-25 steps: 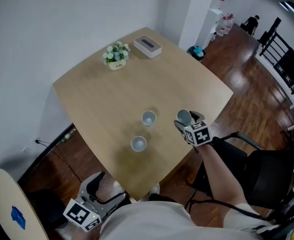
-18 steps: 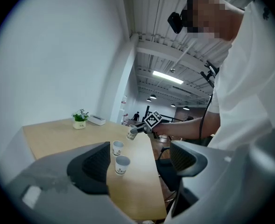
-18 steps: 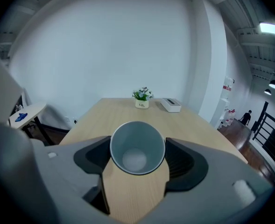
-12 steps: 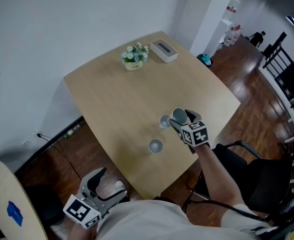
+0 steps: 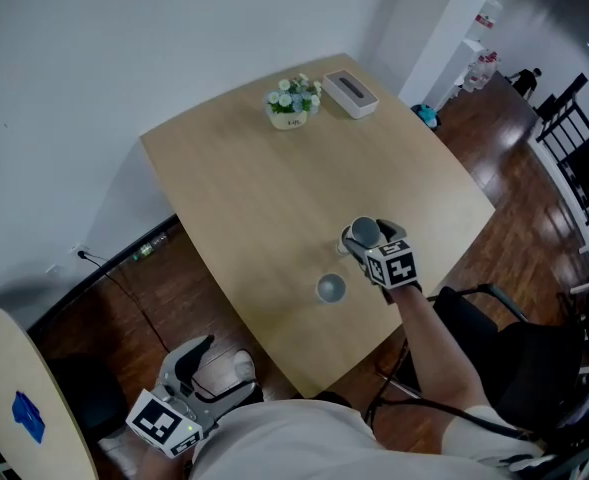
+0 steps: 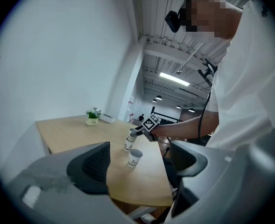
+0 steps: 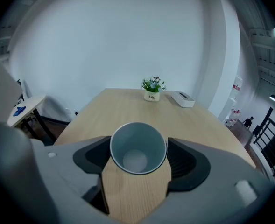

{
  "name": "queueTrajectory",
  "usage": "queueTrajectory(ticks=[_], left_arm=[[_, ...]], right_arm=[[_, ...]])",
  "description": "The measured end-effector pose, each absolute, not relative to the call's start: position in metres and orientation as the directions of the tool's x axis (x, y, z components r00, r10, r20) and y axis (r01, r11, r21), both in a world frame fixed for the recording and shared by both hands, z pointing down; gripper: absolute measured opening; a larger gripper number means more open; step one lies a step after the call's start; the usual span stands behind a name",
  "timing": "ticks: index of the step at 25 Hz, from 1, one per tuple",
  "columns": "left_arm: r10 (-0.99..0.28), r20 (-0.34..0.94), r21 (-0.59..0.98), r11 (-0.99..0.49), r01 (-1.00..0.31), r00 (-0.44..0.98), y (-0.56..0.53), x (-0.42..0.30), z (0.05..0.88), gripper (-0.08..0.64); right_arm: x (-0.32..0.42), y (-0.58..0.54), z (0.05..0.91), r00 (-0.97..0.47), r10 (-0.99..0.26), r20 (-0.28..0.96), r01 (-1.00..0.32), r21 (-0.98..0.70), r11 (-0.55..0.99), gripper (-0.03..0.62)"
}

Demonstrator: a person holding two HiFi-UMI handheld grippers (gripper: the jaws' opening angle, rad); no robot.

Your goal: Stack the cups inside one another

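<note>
My right gripper (image 5: 360,242) is shut on a grey-lined paper cup (image 5: 365,230) and holds it upright in the air. In the right gripper view that cup (image 7: 138,147) fills the gap between both jaws. The left gripper view shows it hanging just over a second white cup (image 6: 128,144), which stands on the wooden table (image 5: 254,178). A third cup (image 5: 331,288) stands alone nearer the table's front edge. My left gripper (image 5: 196,360) is open and holds nothing, low beside the table's near corner.
A small flower pot (image 5: 293,103) and a white box (image 5: 350,90) stand at the table's far end. A dark chair (image 5: 519,353) is at the right. A round side table (image 5: 14,408) is at the lower left.
My right gripper has carried the cup from near the table's right edge leftward to above the second cup. The left gripper has stayed put.
</note>
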State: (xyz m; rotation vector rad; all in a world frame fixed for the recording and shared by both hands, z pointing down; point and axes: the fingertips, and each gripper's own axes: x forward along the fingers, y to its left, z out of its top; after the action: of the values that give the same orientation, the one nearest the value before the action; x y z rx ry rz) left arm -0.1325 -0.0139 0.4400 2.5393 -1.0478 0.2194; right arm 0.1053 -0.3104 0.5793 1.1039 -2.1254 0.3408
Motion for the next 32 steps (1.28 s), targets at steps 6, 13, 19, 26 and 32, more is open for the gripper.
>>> queueTrajectory(ticks=[6, 13, 19, 26, 32], left_arm=[[-0.631, 0.292, 0.289, -0.659, -0.695, 0.719, -0.015, -0.14, 0.445, 0.423], [-0.616, 0.291, 0.271, -0.681, -0.681, 0.732, -0.019, -0.141, 0.447, 0.436], [-0.609, 0.292, 0.28, -0.683, -0.675, 0.737, -0.022, -0.151, 0.45, 0.434], [-0.567, 0.264, 0.283, -0.728, -0.625, 0.78, -0.02, -0.154, 0.451, 0.445], [-0.529, 0.28, 0.288, -0.75, -0.596, 0.801, -0.017, -0.16, 0.46, 0.445]], right_arm=[[0.102, -0.306, 0.575, -0.387, -0.613, 0.689, -0.798, 0.083, 0.597, 0.383], [0.104, -0.295, 0.567, -0.378, -0.628, 0.681, -0.807, 0.09, 0.584, 0.383], [0.097, -0.276, 0.563, -0.373, -0.629, 0.682, -0.803, 0.102, 0.587, 0.383], [0.067, -0.225, 0.584, -0.421, -0.566, 0.709, -0.792, 0.017, 0.611, 0.41], [0.048, -0.187, 0.637, -0.399, -0.473, 0.785, -0.774, -0.013, 0.633, 0.421]])
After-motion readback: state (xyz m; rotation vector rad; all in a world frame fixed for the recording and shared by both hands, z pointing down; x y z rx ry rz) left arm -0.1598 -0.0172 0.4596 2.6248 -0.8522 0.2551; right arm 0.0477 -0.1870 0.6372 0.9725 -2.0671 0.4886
